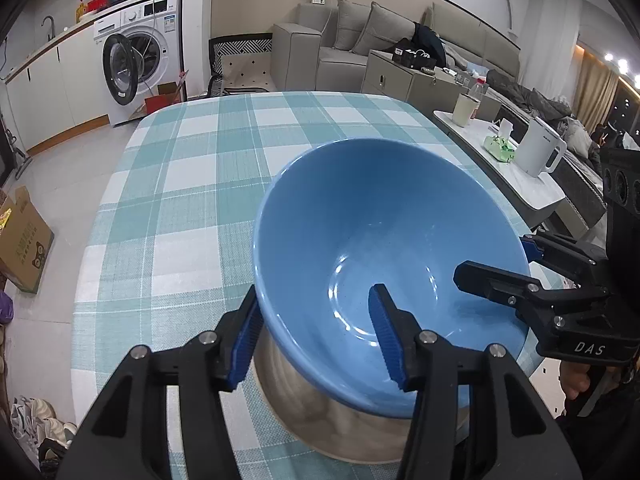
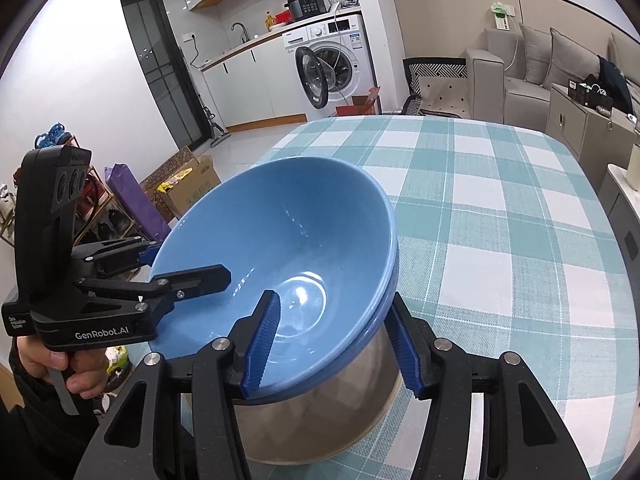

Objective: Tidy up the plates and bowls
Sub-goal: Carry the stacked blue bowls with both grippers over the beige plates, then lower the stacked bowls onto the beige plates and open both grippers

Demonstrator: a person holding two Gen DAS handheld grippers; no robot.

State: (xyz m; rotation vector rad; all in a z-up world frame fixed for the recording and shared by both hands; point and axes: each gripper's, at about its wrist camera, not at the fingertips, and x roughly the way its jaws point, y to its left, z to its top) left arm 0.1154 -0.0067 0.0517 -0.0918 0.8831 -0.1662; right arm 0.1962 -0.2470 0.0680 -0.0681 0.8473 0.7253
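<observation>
Blue bowl on metal bowl, both my grippers straddling its rim

Blue bowl (image 1: 384, 240) sits nested on a steel bowl (image 1: 344, 420) near my edge of the desk (image 1: 192, 168); a second blue rim seems to lie under the top one in the right view. My left gripper (image 1: 320, 340) has one finger inside the bowl, one outside its near left rim, pads apart from the wall, so released. My right gripper (image 2: 336, 344) straddles the near right rim likewise, gaps both sides, released. Each gripper shows in the other's view at the opposite rim. Checked teal cloth beyond the bowls lies bare to the far edge. Room: washing machine (image 1: 140, 56), grey sofa (image 1: 360, 40), white kettle (image 1: 540, 152) on a side table
</observation>
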